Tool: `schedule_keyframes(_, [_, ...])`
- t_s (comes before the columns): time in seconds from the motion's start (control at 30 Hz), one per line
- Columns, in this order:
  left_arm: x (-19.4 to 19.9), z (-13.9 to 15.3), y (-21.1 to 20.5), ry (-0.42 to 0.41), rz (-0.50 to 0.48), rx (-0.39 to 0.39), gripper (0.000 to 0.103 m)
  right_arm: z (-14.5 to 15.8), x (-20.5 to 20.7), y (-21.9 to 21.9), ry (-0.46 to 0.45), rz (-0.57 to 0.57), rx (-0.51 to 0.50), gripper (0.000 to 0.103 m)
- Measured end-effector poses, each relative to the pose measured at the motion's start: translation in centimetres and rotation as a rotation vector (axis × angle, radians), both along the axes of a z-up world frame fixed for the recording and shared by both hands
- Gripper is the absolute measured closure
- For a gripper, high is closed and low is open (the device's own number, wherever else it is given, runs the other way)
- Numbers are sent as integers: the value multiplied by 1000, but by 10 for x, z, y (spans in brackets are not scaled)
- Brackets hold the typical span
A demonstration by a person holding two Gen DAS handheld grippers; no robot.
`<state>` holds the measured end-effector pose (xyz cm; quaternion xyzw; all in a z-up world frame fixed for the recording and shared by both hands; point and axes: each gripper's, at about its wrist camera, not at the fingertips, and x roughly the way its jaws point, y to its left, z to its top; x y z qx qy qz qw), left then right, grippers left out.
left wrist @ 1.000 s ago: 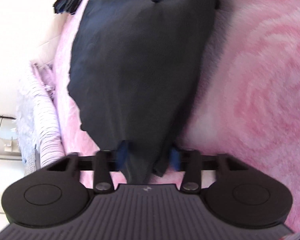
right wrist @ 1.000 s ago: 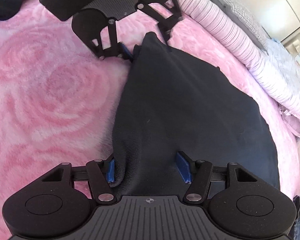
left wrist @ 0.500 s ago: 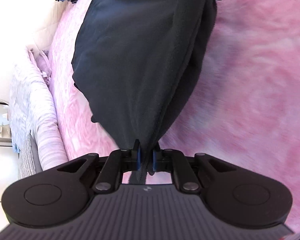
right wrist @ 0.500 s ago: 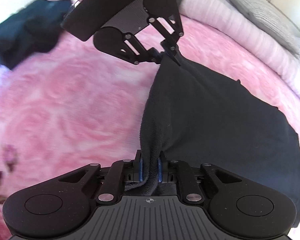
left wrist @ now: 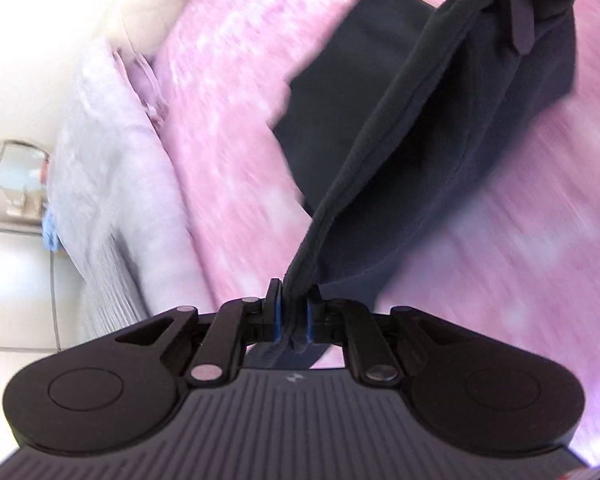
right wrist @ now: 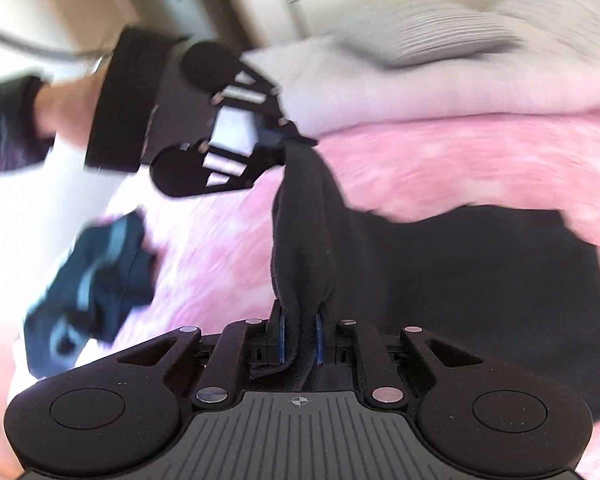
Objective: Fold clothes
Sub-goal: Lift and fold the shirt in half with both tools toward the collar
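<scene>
Both grippers, left gripper [left wrist: 293,316] and right gripper [right wrist: 299,340], are clamped on the dark fleece garment [left wrist: 420,128], which is held by one edge above the pink blanket [left wrist: 228,120] with its far part trailing on it. It's judged soft, light and floppy, so it's best pinched at the hemmed edge corners. A second ago it was lying flat with the jaws open around it; since then it's been pinched and lifted.
</scene>
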<state>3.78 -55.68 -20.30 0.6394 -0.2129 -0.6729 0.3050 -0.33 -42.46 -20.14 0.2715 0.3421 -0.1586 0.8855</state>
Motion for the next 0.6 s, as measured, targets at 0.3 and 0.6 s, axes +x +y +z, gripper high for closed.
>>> schedule_keyframes(0.3, [-136,-74,-137,-45,-85,120,94,-49,-127,-138,-4,-207,147,90])
schedule_keyframes(0.6, [-167,-150,-196,5,22,242,84,-113,-198,-215,0,-334,280,90])
